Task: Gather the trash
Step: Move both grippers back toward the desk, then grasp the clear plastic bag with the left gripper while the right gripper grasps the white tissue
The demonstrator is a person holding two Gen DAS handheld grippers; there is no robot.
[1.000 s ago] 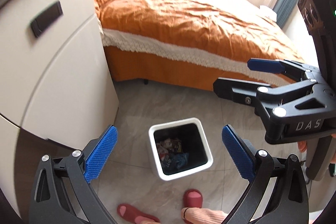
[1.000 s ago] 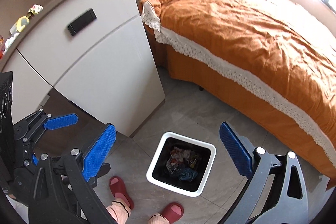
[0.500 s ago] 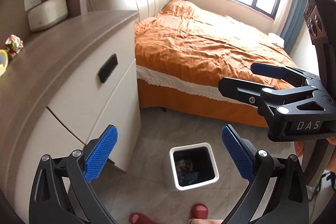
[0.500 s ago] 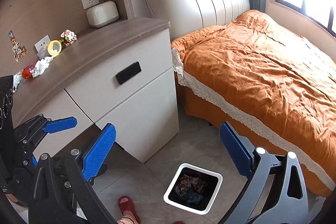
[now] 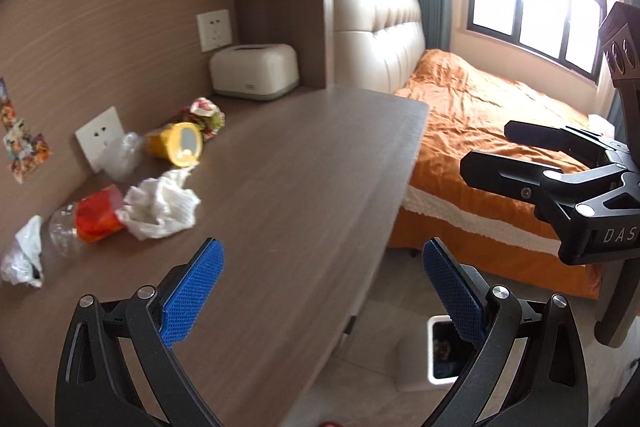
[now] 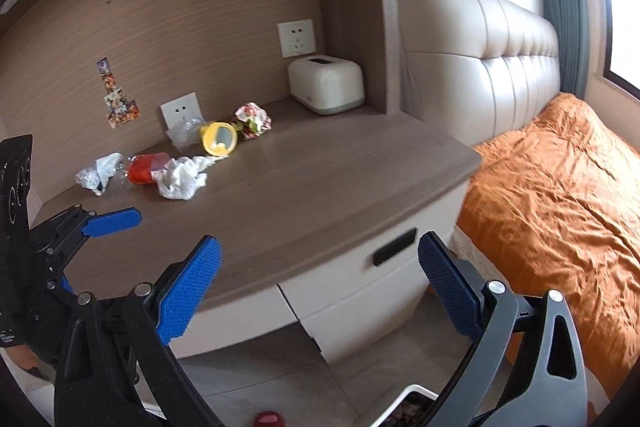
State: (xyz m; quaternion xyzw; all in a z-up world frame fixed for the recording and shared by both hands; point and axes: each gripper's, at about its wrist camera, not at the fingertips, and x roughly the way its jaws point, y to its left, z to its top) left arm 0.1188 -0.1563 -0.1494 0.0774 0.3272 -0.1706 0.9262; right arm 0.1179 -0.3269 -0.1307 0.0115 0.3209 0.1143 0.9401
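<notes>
Trash lies at the back of the wooden cabinet top (image 5: 304, 187): a crumpled white tissue (image 5: 160, 205) (image 6: 182, 177), a clear bottle with a red label (image 5: 94, 221) (image 6: 146, 167), a yellow cup on its side (image 5: 176, 145) (image 6: 218, 138), a crumpled colourful wrapper (image 5: 204, 115) (image 6: 252, 120), and crumpled clear plastic (image 5: 22, 255) (image 6: 96, 173). My left gripper (image 5: 320, 291) is open and empty above the cabinet's front edge. My right gripper (image 6: 318, 287) is open and empty, to the right of the left one. The white bin (image 5: 438, 355) stands on the floor below.
A cream tissue box (image 5: 254, 71) (image 6: 326, 85) sits in the back corner. Wall sockets (image 6: 182, 111) are behind the trash. The orange bed (image 6: 560, 187) is on the right. A cabinet drawer with a black handle (image 6: 394, 253) faces me.
Both grippers have risen from over the bin on the floor and tilted up towards the cabinet top. The trash on the cabinet has come into view. Both stay open.
</notes>
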